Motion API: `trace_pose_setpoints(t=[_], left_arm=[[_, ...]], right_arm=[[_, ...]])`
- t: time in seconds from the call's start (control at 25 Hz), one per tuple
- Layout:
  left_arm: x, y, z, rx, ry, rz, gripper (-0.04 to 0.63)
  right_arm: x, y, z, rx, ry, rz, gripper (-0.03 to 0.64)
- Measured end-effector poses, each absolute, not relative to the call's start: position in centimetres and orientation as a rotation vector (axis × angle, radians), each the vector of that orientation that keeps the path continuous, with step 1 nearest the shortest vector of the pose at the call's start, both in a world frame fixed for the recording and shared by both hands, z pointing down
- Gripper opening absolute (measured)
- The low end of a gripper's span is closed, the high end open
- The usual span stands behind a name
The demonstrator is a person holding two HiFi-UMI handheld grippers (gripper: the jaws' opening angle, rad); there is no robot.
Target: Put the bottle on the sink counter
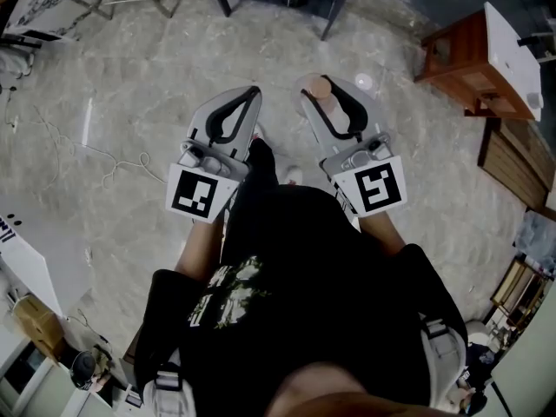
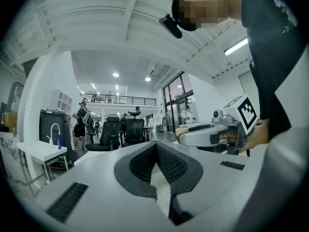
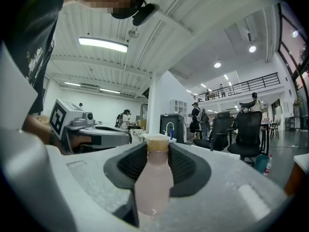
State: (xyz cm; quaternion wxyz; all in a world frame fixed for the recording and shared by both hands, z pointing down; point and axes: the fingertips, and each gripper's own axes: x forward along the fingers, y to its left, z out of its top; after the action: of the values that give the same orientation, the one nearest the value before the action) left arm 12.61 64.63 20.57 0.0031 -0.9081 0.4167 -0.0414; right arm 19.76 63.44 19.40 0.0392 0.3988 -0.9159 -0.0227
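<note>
Big open hall: white ribbed ceiling, a mezzanine rail at the back, office chairs (image 2: pixel 120 132) and people mid-room. Underfoot, pale marbled floor (image 1: pixel 104 146), with a wooden cabinet (image 1: pixel 460 55) near the head view's upper right corner. Far ahead, beside a black unit, the white sink surface (image 2: pixel 41 151) with its faucet. Well apart from both tools, so judged mid-carry, with nothing set down yet. Held level and side by side in front of the body. Right tool (image 1: pixel 333 94) pinching the bottle (image 3: pixel 154 182) around its pink body, tan cap toward the tips, probably for a secure carry. Upright or laid along the jaws: hard to tell. Left tool (image 2: pixel 155 146) pressed together at the tips, nothing between, seemingly riding along as a spare.
</note>
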Motion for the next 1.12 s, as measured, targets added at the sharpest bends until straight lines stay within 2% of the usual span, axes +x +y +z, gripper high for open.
trace_pose_setpoints(t=[0.52,1.12], left_arm=[[5.4,52.8,19.7,-2.843,1.286,-0.115,0.011],[-2.3,44.2,20.2,-2.878,1.187,-0.084,0.011]], right_arm=[[14.0,51.3,17.7,1.280,-2.811,-0.120,0.129],[5.9,43.6,17.1,1.339,-2.808,-0.168,0.129]])
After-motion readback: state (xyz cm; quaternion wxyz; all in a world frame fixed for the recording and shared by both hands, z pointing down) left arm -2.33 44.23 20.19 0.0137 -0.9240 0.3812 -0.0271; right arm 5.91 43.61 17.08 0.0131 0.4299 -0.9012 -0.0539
